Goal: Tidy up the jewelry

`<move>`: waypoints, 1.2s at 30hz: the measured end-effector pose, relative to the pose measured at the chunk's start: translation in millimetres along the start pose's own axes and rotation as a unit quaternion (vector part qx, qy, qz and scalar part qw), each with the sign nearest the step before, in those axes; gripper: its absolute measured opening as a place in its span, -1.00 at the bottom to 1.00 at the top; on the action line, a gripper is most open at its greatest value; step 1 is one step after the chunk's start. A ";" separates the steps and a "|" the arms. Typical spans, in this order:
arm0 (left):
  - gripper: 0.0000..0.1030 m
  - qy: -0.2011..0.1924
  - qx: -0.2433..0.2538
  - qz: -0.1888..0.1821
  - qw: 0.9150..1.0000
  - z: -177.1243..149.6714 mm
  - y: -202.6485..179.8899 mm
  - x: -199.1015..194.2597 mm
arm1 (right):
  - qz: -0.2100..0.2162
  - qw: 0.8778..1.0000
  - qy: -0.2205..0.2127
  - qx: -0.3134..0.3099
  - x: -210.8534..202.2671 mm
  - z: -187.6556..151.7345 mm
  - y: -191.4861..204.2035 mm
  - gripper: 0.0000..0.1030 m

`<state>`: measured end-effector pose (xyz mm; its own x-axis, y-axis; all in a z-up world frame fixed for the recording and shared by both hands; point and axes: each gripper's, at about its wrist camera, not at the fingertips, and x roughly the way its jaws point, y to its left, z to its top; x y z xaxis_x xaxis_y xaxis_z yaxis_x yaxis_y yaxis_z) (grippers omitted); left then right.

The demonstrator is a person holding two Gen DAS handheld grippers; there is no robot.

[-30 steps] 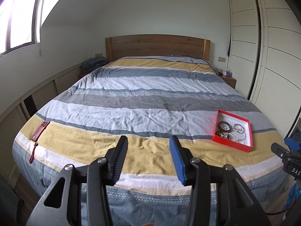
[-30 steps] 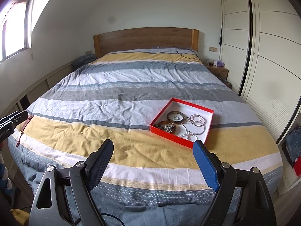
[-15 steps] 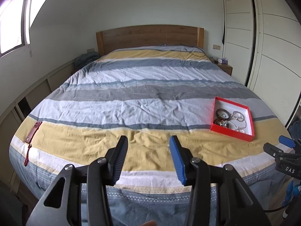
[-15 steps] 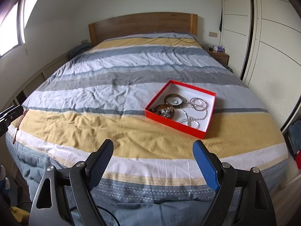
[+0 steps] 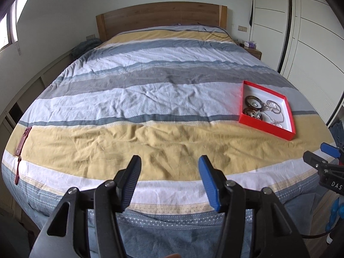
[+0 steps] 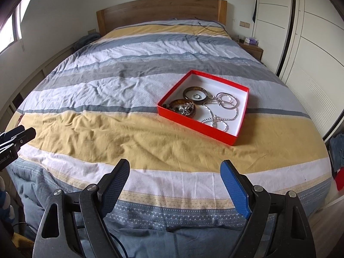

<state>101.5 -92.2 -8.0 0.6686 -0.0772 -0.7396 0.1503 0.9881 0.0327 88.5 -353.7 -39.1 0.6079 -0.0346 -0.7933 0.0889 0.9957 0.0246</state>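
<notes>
A red open box (image 6: 194, 126) with a white inside lies on the striped bed cover; it also shows at the right in the left wrist view (image 5: 266, 128). In it are two brown bangles (image 6: 194, 89), thin silver rings (image 6: 228, 100) and a silver chain (image 6: 217, 118). A dark red leather pouch (image 5: 22, 140) with a tassel lies at the bed's left edge. My left gripper (image 5: 169, 178) is open and empty above the foot of the bed. My right gripper (image 6: 175, 180) is open wider, empty, short of the box.
The bed (image 6: 133, 137) fills both views, with a wooden headboard (image 6: 161, 10) at the far end. White wardrobe doors (image 6: 311, 43) run along the right. A nightstand (image 6: 252, 50) stands beside the headboard. A black cable (image 6: 211, 24) lies near the pillows.
Both grippers have moved forward and higher over the foot of the bed, so the box looks nearer. Their jaws have kept the same opening.
</notes>
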 end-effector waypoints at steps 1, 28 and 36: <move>0.04 0.003 0.003 -0.001 1.000 0.4 -2.1 2.7 | -0.001 1.000 0.003 0.002 3.0 0.3 -1.9 0.66; 0.04 0.041 0.026 0.001 0.999 -5.7 -14.6 37.5 | -0.017 0.998 0.050 0.019 41.0 -7.1 -24.1 0.68; 0.04 0.038 0.033 0.003 0.999 -5.9 -18.5 34.9 | -0.023 0.998 0.049 0.018 38.6 -8.7 -26.7 0.68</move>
<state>117.8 -112.4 -38.4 0.6134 -0.0580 -0.7877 0.1948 0.9776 0.0796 102.8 -380.9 -75.7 0.5227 -0.0697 -0.8496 0.1435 0.9896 0.0071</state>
